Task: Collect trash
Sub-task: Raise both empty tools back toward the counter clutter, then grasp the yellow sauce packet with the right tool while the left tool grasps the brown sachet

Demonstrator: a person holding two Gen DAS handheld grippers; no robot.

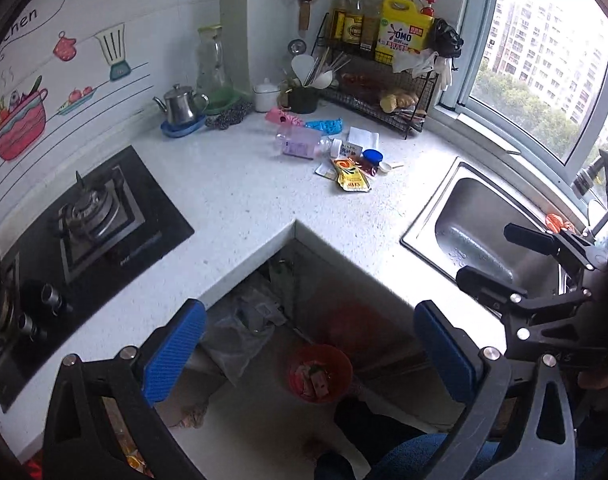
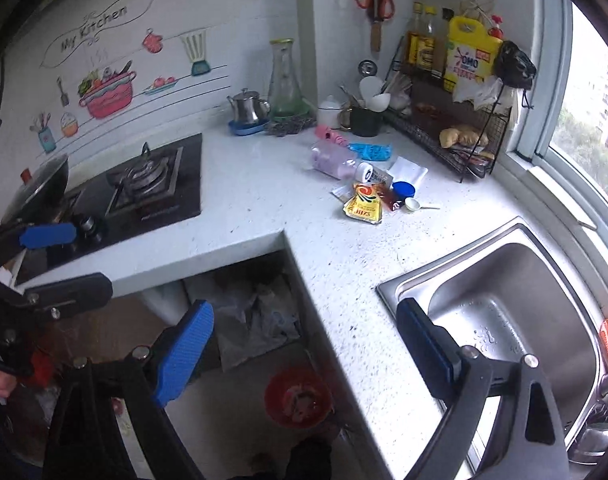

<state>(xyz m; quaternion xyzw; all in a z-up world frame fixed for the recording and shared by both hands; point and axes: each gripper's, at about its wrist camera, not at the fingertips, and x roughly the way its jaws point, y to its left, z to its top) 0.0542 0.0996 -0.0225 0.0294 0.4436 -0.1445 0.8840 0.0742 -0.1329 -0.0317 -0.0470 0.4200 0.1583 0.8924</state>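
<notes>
A pile of trash lies on the white counter near the back corner: a yellow sachet [image 1: 350, 178] [image 2: 364, 206], a clear pink bottle [image 1: 299, 144] [image 2: 334, 160], a blue wrapper [image 1: 324, 126] [image 2: 370, 151], a pink wrapper [image 1: 283, 117] [image 2: 330, 134], a blue cap [image 1: 372, 157] [image 2: 403, 191] and white paper [image 1: 364, 136] [image 2: 410, 170]. On the floor in the counter's inner corner stands a red bin [image 1: 344, 356] [image 2: 271, 384] with some scraps inside. My left gripper [image 1: 310, 354] [image 2: 75, 262] hangs open above the floor. My right gripper [image 2: 304, 350] [image 1: 492, 256] is open too, beside the sink. Both are empty and well short of the pile.
A gas stove [image 1: 91, 216] [image 2: 143, 184] fills the left counter, with a wok [image 2: 39, 188] at its near end. A steel sink [image 1: 464, 200] [image 2: 504, 264] sits at the right under the window. A wire rack [image 1: 384, 92] of bottles, a kettle [image 1: 181, 106] and a utensil pot line the back. A plastic bag [image 1: 239, 332] lies under the counter.
</notes>
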